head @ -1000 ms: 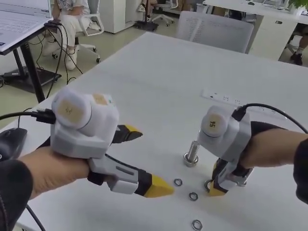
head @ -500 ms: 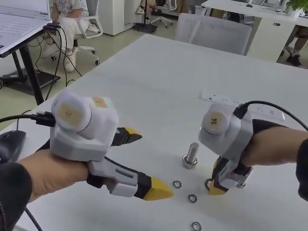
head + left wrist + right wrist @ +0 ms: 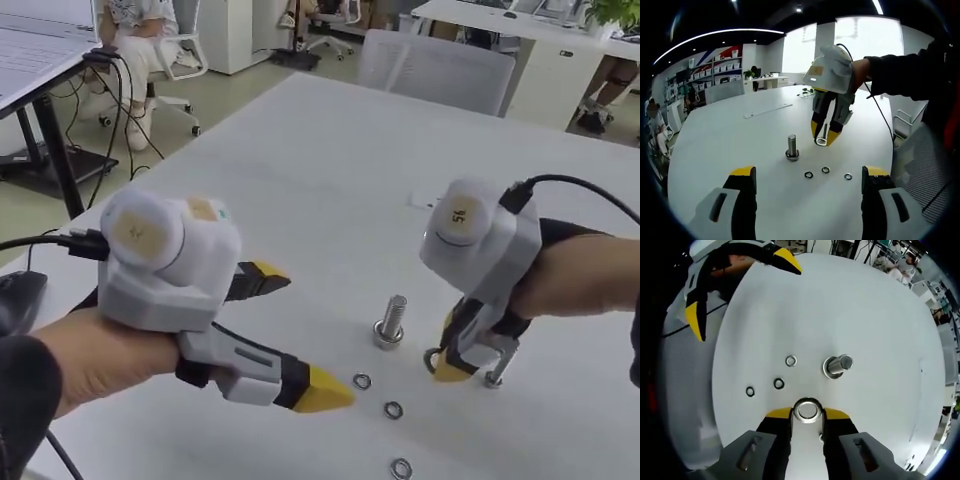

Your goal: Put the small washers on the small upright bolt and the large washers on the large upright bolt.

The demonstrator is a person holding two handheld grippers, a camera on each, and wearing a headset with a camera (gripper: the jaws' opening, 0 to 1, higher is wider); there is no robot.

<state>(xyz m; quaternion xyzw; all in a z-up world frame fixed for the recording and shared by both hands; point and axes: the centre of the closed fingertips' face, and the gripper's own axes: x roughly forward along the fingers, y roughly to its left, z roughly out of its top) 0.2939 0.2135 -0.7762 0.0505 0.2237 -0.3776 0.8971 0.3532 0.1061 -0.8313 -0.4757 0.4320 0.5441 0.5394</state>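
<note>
While the large washer is waiting to go onto its bolt, the white tabletop is carrying all the work in one tight cluster, which is leaving both hands only short reaches. At the near side the left gripper is hanging low with its jaws spread wide and gripping nothing, probably standing ready for the loose washers just ahead of it. Just beside the large upright bolt, the right gripper is hovering with its jaws pinching the large washer by the rim, so the hole is staying free for the thread. The bolt is standing head down and seemingly bare. Three small washers are lying flat in a loose row between the grippers, near the bolt's foot. From the right gripper view the washer's open hole is showing face-on, with the bolt ahead and off to one side, so I judge it is not lined up. The left gripper view is showing the same washer as a tilted ring level with the bolt's shank
</note>
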